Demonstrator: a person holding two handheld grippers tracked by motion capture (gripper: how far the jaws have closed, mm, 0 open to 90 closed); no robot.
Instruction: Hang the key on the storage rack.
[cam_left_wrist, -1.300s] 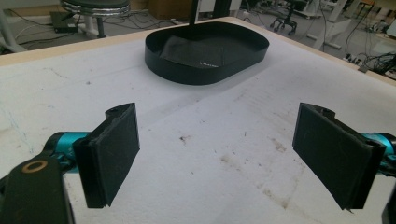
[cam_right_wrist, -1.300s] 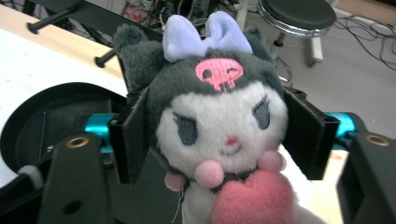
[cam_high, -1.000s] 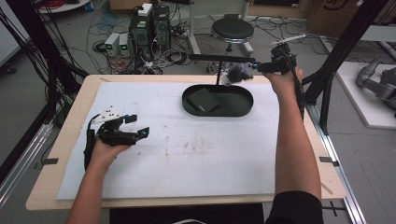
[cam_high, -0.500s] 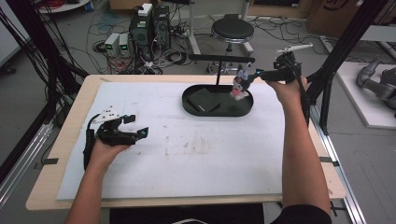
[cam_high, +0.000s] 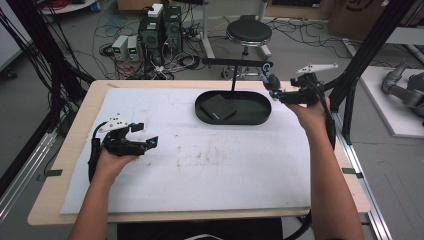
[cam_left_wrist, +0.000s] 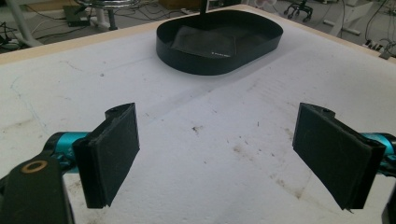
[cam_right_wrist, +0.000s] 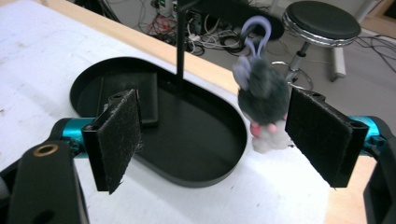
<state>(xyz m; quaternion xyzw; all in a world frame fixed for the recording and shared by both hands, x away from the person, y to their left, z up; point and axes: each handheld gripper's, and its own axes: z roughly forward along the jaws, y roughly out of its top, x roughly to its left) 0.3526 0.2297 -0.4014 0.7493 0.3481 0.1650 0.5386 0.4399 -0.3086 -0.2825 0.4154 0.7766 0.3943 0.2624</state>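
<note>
Grey plush keychain (cam_right_wrist: 261, 95) now hangs free on the stand (cam_high: 234, 62); our right gripper (cam_right_wrist: 212, 135), jaws just opened, has let go, left gripper (cam_left_wrist: 219, 158) open

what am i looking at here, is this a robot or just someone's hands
Just a person. Each hand holds a two-jaw claw with a camera on it. One picture comes from a fixed camera above the table; the other two look along each claw's own jaws.

The left claw rests on the white mat, jaws wide apart with nothing between them.

Far on the mat sits a black oval tray with a dark flat pad inside and a thin stand rising from it. A small grey plush toy hangs from the stand's arm by a lilac loop.

The right claw is at that toy. Its jaws have just been opening; the toy hangs between them, and whether a pad touches it is hard to tell.
</note>
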